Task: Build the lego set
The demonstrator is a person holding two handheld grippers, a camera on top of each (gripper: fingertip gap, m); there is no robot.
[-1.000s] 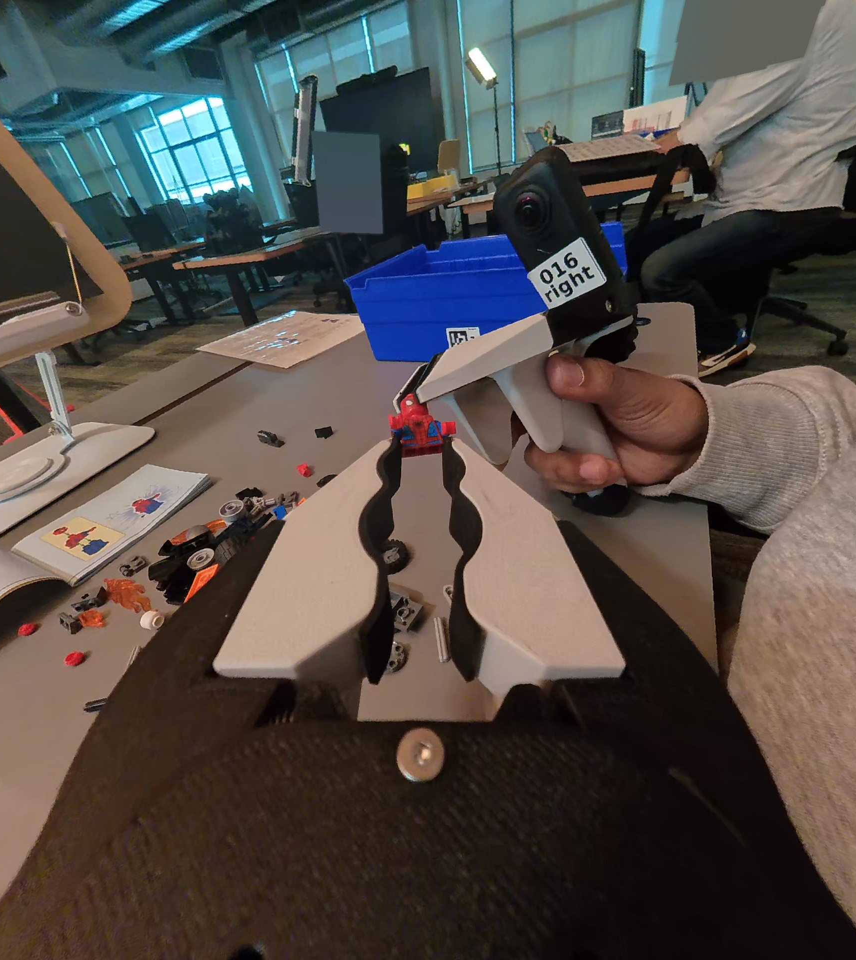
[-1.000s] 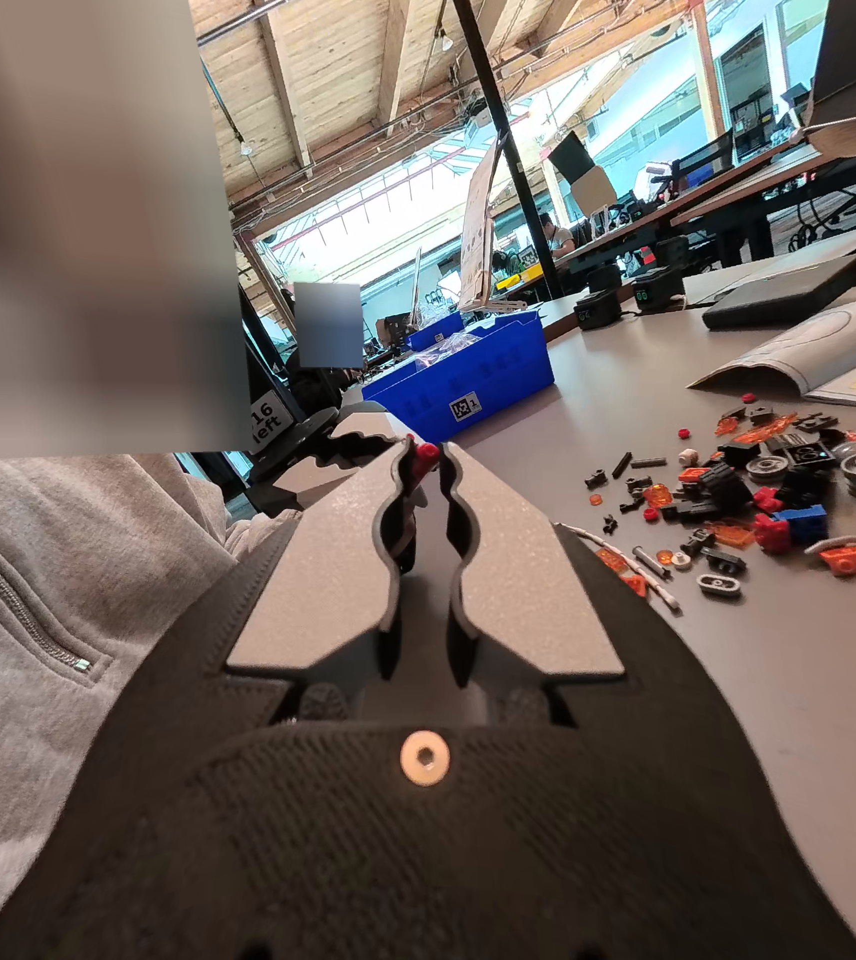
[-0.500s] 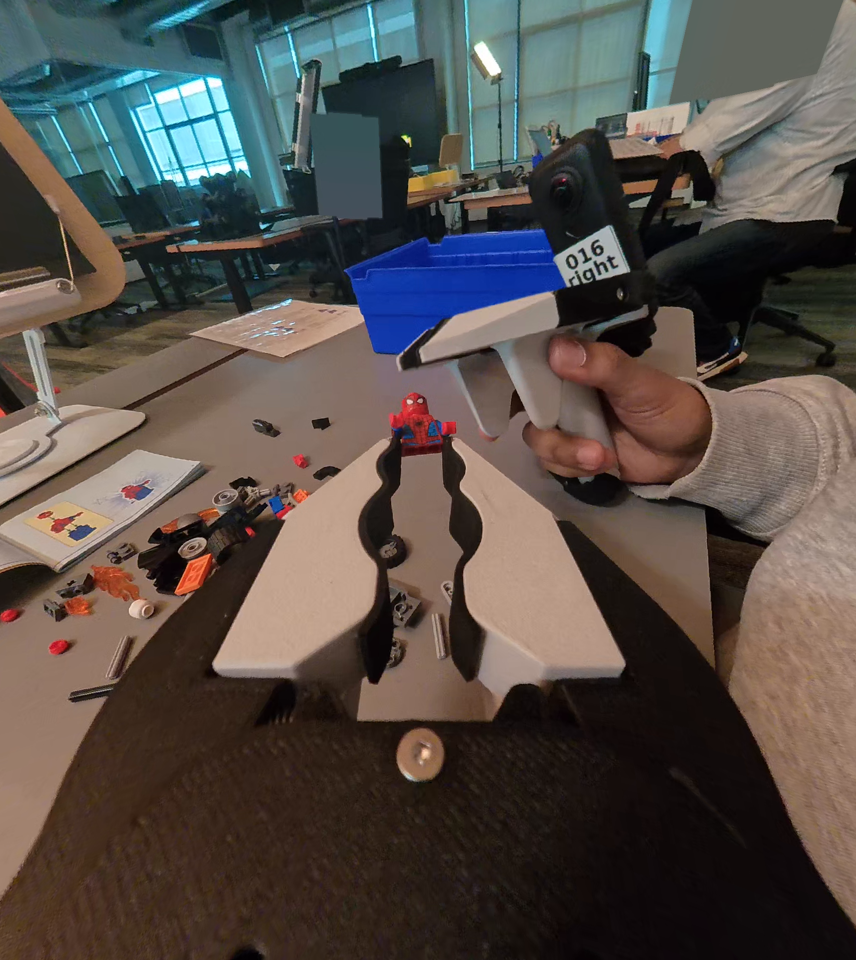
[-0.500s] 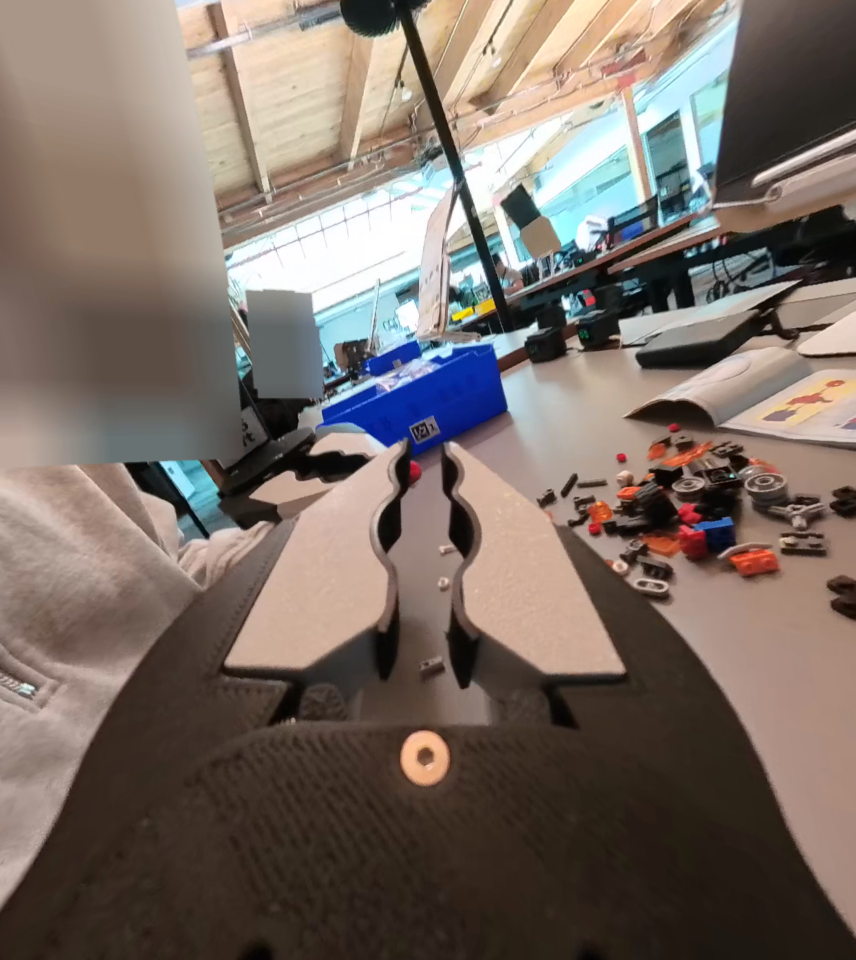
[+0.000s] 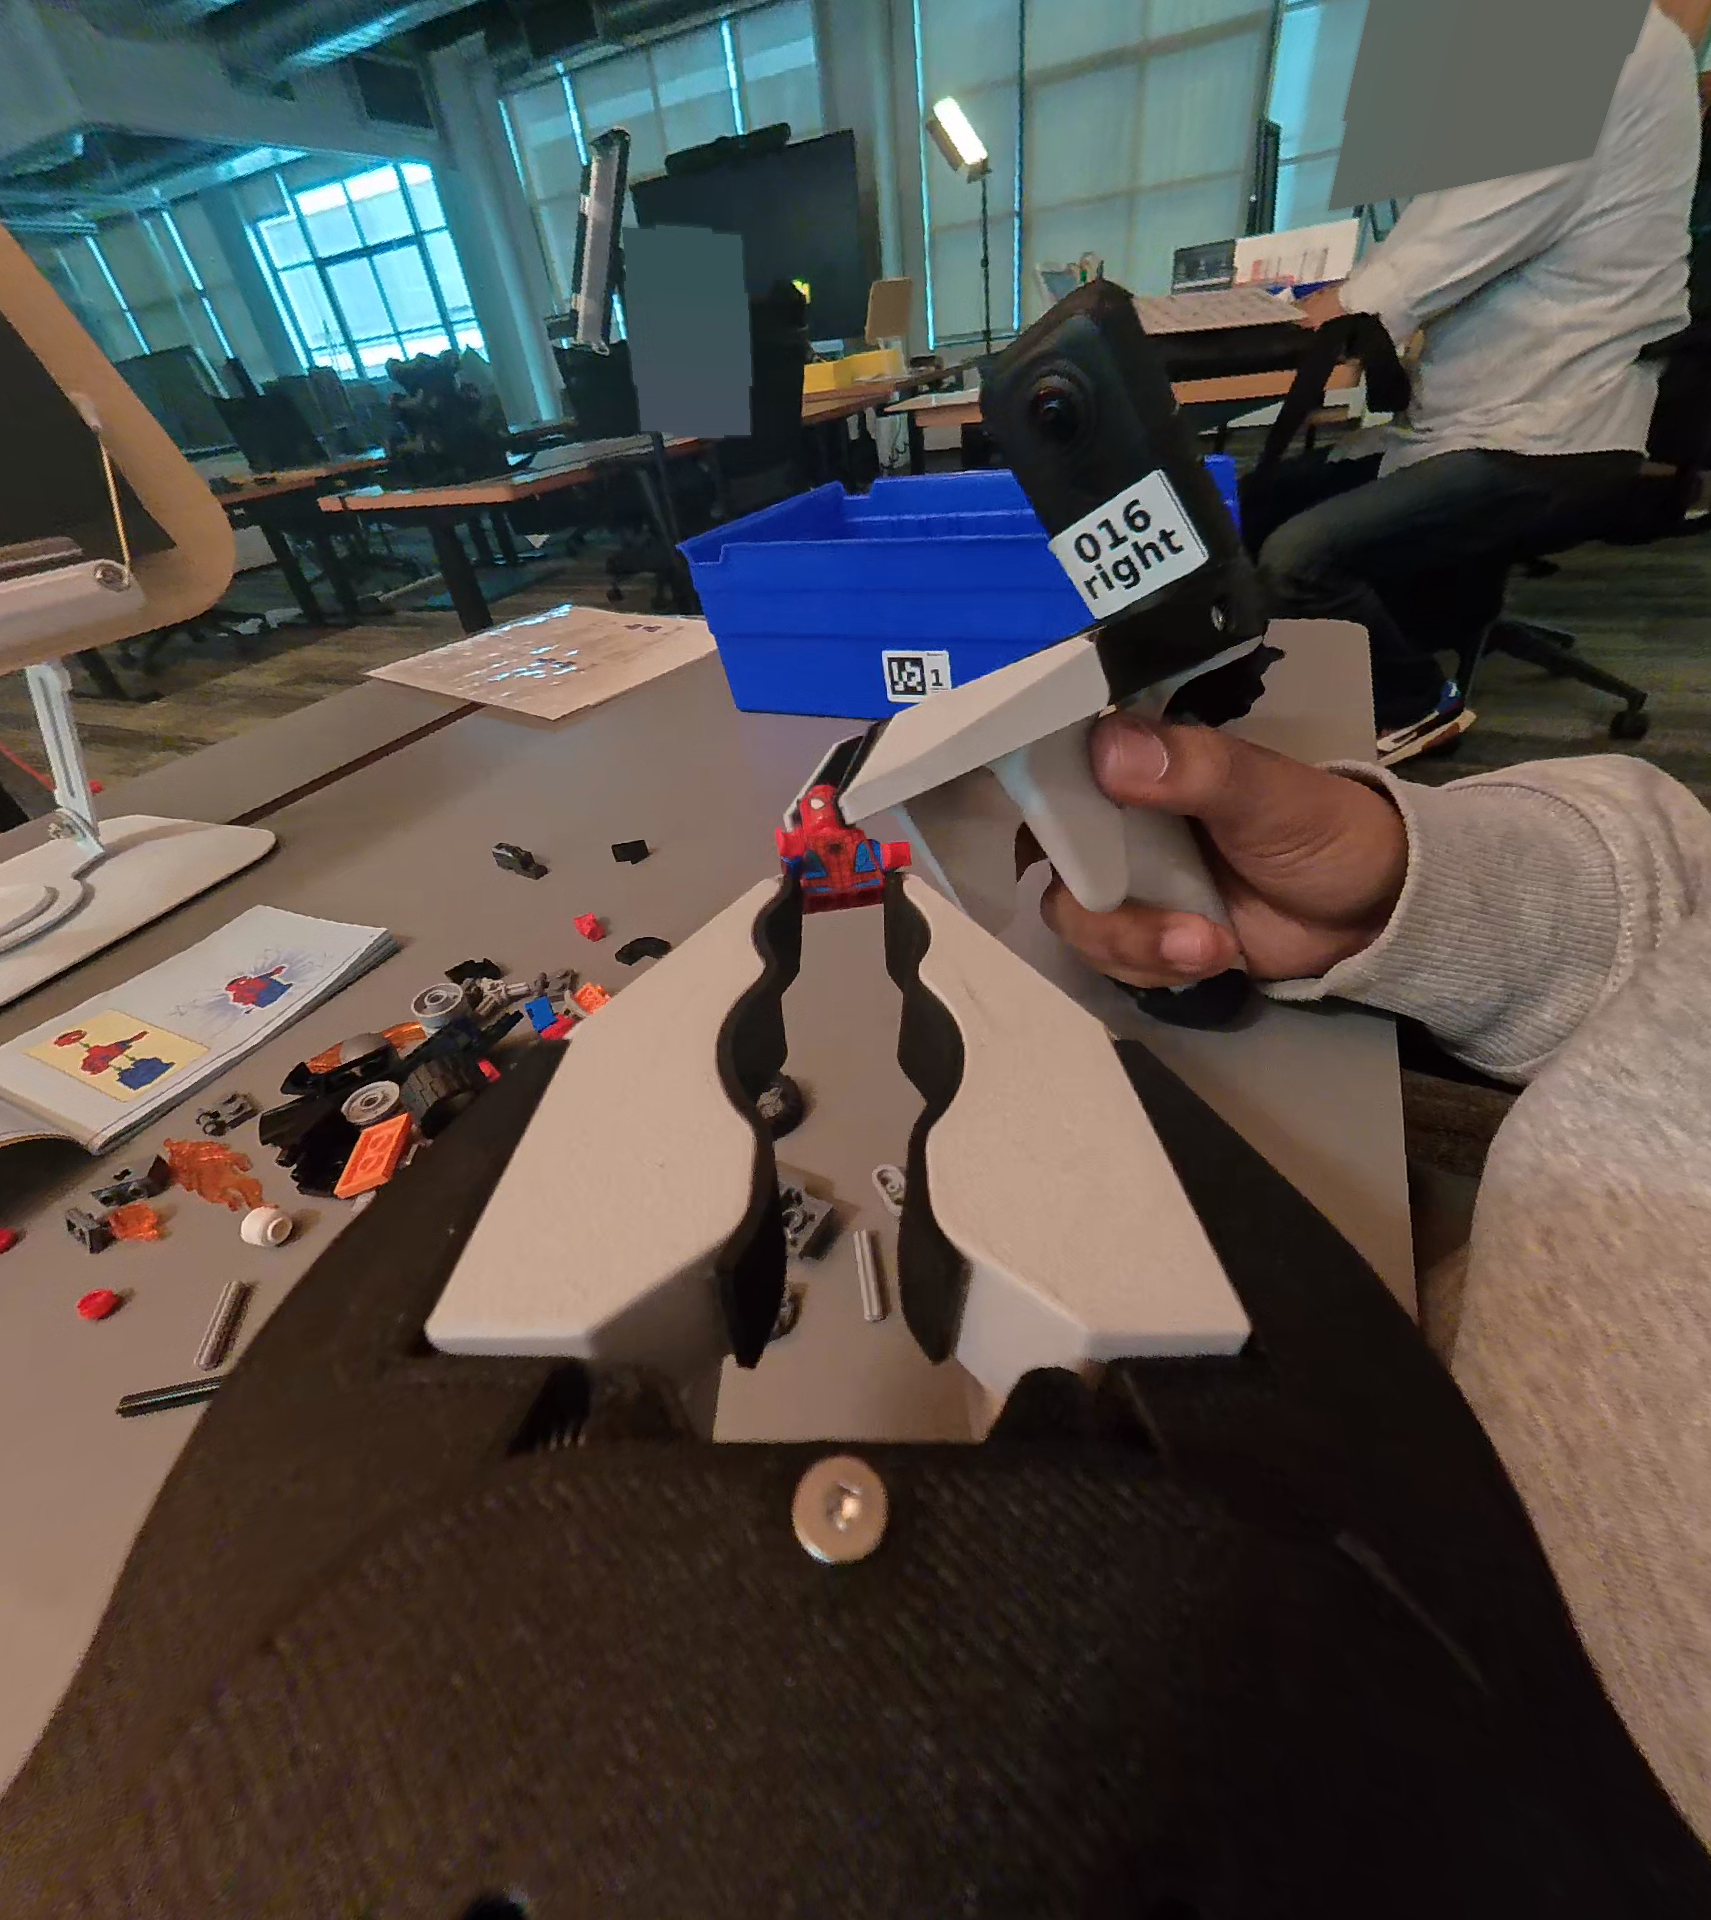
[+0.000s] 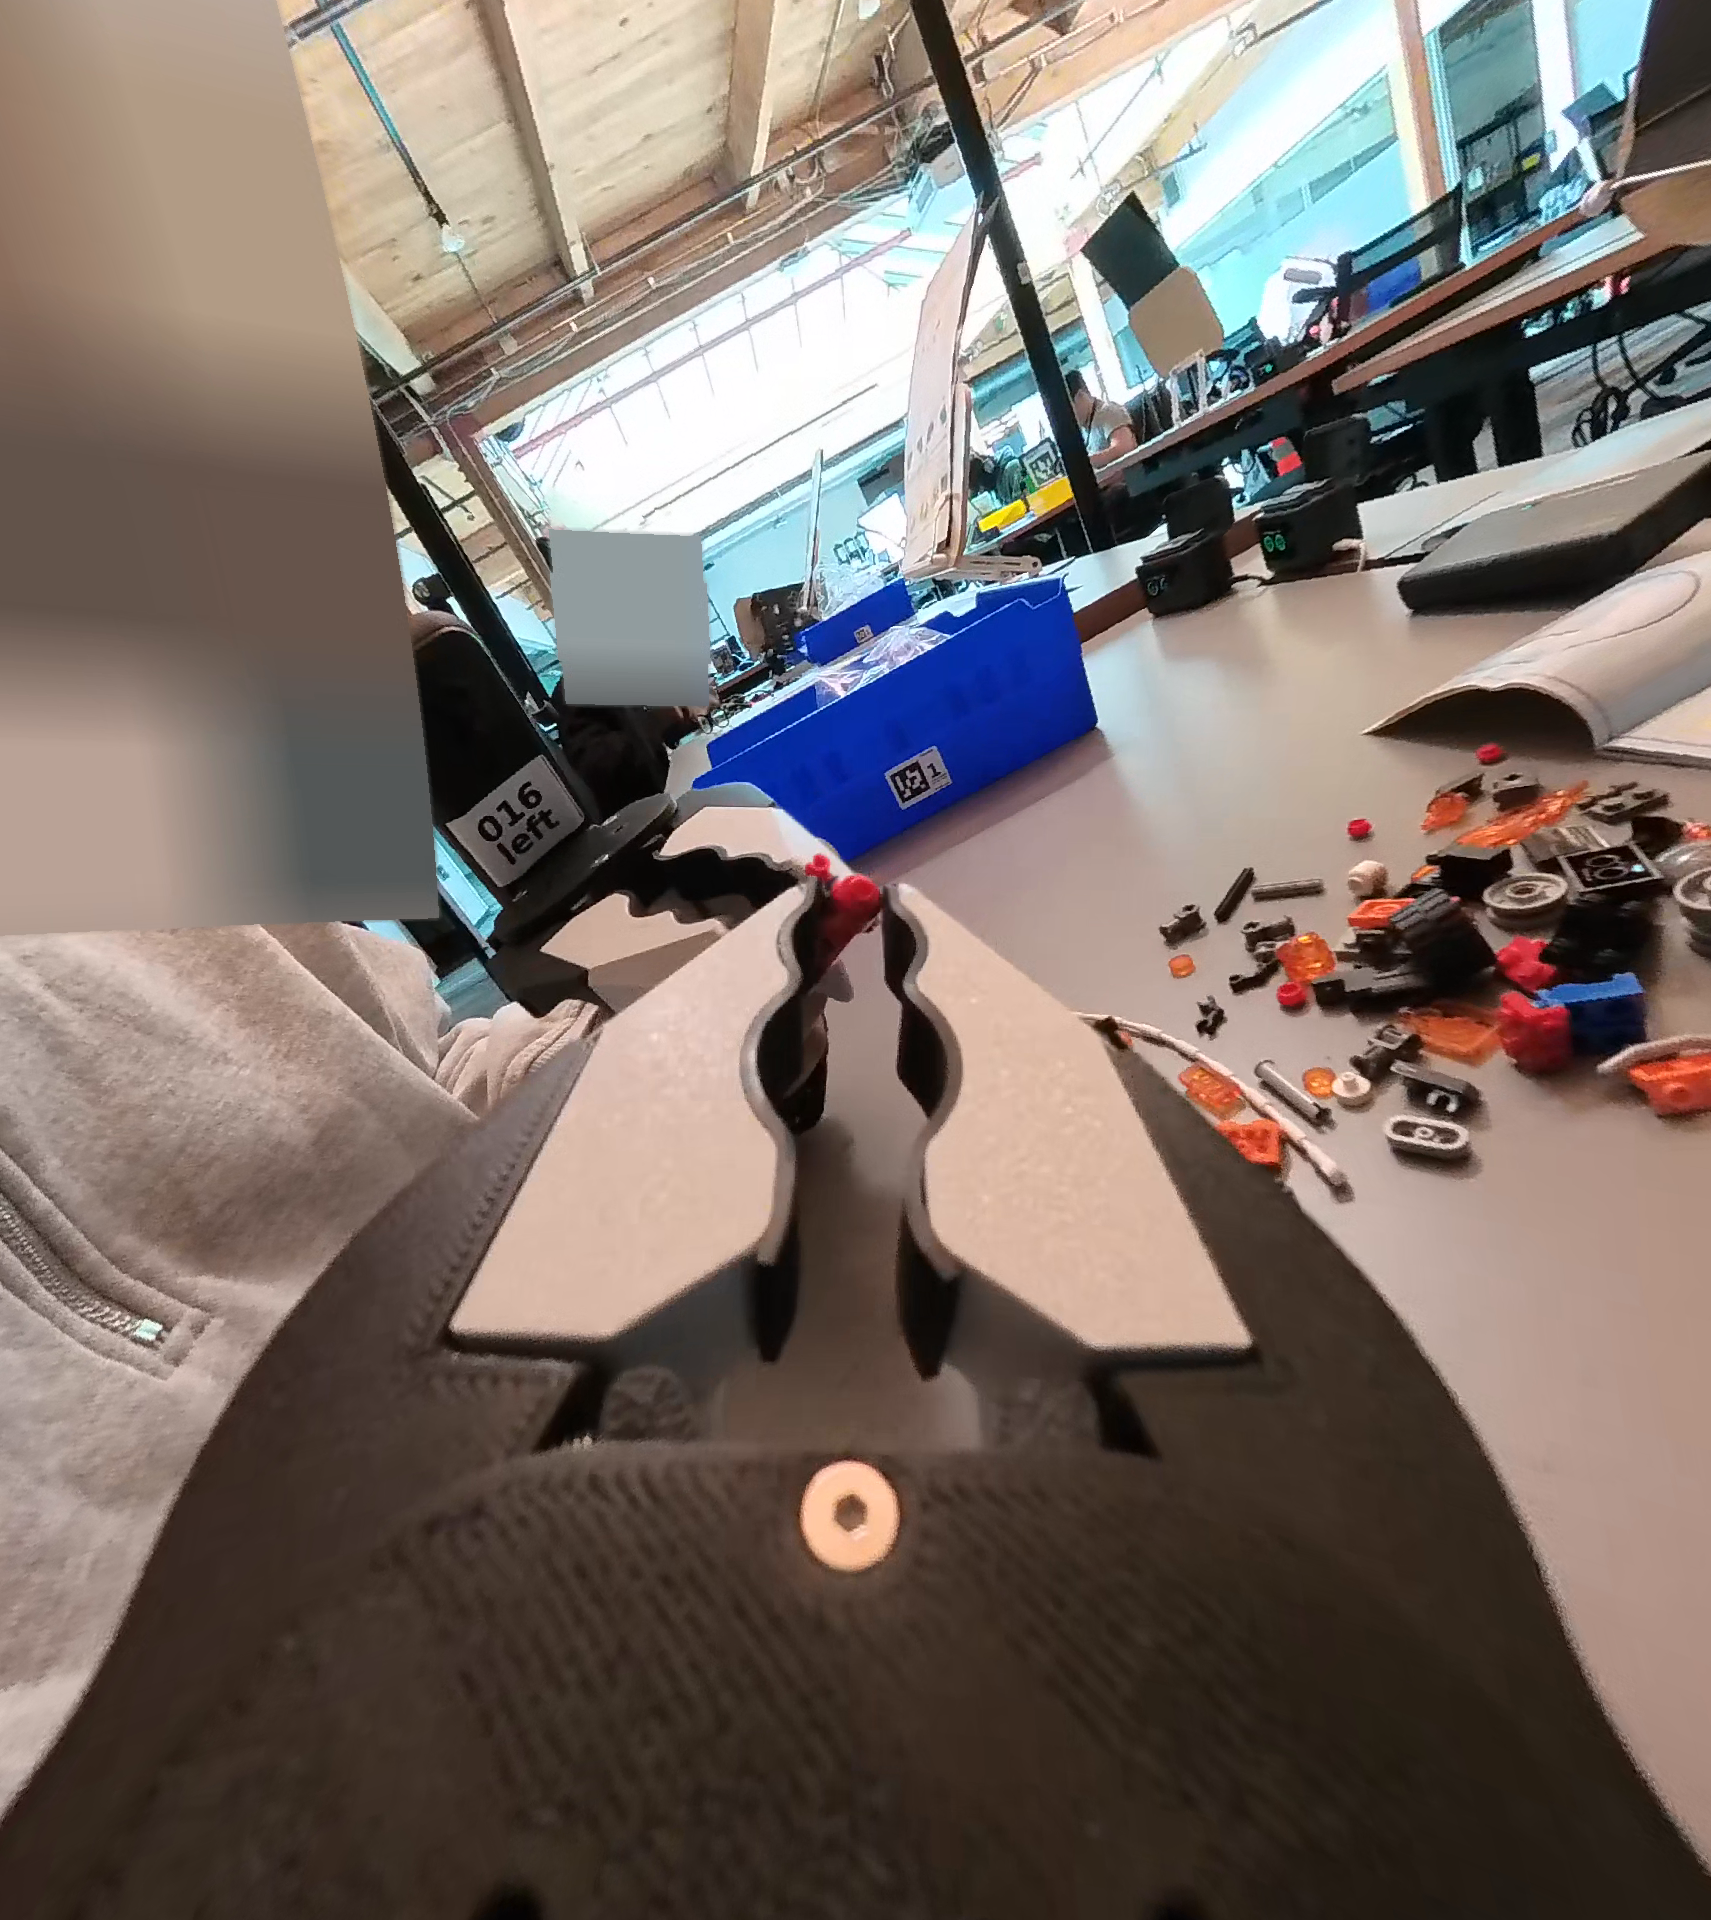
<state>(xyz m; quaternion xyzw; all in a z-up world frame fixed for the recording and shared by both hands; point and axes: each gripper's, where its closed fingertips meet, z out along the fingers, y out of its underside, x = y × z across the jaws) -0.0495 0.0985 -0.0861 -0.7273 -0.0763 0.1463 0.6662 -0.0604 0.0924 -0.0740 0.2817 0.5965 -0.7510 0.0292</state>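
My left gripper (image 5: 838,883) is shut on the legs of a red and blue minifigure (image 5: 840,868) and holds it upright above the grey table (image 5: 622,790). My right gripper (image 6: 849,902) comes in from the right. Its tips stand a narrow gap apart around the figure's red head (image 6: 849,894). I cannot tell whether they pinch it. The right gripper also shows in the left wrist view (image 5: 835,779), with a hand on its handle. Loose lego pieces (image 5: 383,1101) lie in a pile on the table, also seen in the right wrist view (image 6: 1516,966).
An open instruction booklet (image 5: 207,997) lies left of the pile. A blue bin (image 5: 882,592) stands at the back of the table, and a monitor stand base (image 5: 51,894) at far left. Small grey pieces (image 5: 809,1216) lie under my left gripper. A person sits behind, at right (image 5: 1516,312). My two grippers' fingertips are within a few centimetres of each other.
Half a second ago the right gripper had lifted away from the minifigure. Now it is back at the figure's head. The left gripper has held the figure nearly still.
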